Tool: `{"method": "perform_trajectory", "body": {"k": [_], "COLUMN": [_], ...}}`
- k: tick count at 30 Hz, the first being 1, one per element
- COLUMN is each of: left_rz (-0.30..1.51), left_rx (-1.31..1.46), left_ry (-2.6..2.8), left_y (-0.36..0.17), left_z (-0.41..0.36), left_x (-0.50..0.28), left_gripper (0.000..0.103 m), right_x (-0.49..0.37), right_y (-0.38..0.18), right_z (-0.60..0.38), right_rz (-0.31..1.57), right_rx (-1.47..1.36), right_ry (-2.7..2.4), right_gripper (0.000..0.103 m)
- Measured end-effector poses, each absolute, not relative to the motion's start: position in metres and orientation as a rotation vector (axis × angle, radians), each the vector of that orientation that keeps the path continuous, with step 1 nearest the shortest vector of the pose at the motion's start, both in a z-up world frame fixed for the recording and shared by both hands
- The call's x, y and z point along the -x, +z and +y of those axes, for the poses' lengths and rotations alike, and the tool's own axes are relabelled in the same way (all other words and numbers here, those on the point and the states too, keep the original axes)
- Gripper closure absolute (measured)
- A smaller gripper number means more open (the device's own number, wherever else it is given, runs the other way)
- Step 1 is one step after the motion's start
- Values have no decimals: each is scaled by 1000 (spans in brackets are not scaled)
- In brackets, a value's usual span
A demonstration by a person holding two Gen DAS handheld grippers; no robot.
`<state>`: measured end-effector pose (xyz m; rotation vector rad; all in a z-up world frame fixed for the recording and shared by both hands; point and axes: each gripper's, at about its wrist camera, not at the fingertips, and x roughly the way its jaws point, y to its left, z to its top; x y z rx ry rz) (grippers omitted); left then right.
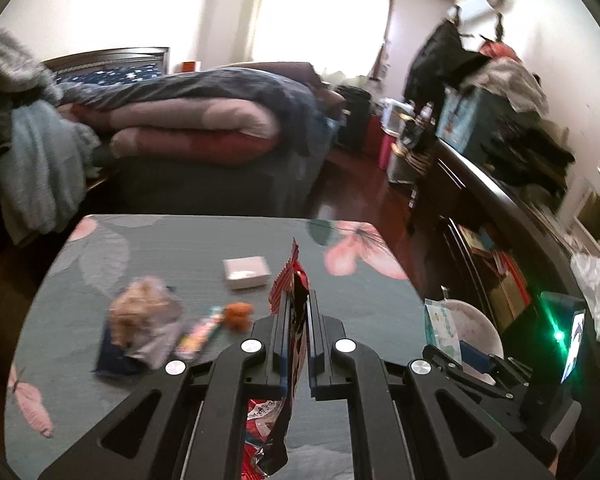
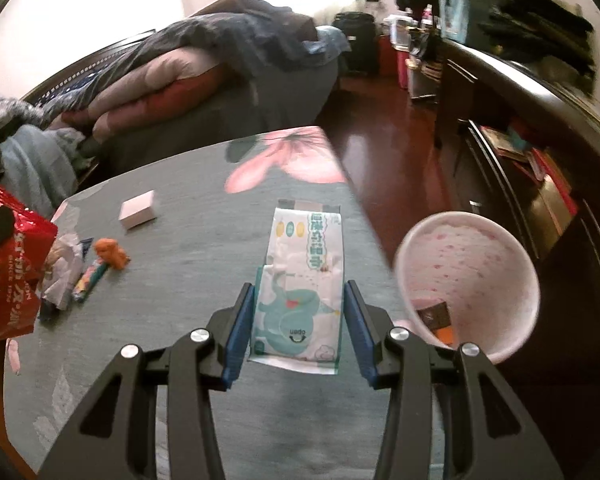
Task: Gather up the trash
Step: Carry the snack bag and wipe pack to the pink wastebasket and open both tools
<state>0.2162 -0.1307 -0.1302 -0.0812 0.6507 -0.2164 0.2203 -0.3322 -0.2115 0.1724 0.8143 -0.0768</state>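
Observation:
My left gripper point(image 1: 298, 312) is shut on a red and black snack bag point(image 1: 290, 280) and holds it above the floral table point(image 1: 180, 240). The bag also shows at the left edge of the right wrist view point(image 2: 8, 264). My right gripper point(image 2: 300, 300) is shut on a white and teal wet-wipe packet point(image 2: 304, 272), with the blue pads pressed on its sides. A pink paper bin point(image 2: 466, 276) with a few wrappers inside stands just right of that gripper, beyond the table's right edge. It also shows in the left wrist view point(image 1: 476, 324).
On the table lie a crumpled clear wrapper on a dark packet point(image 1: 140, 320), a colourful candy stick point(image 1: 202, 330), a small orange toy point(image 1: 238, 314) and a small white box point(image 1: 246, 272). A bed point(image 1: 188, 120) stands behind, and a dark cabinet point(image 1: 500, 240) stands to the right.

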Motion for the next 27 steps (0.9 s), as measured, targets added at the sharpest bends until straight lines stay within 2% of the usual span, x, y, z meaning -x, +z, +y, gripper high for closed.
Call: {"method": "perform_trajectory", "body": {"k": [18,27], "left_rz": [752,830], "left_rx": [-56,-140], "left_ry": [-518,-640], "left_y": [-160,-193], "left_z": [-304,-391], "left_x": [-248,-273], "left_gripper": [96,96], "right_x": [-181,-189], "right_y": [-237,-266], "right_z": [-489,-543], "right_rz": [776,773], "right_rx": [-353,-405], "right_ry": [-308,-334], "right_gripper": [58,57]}}
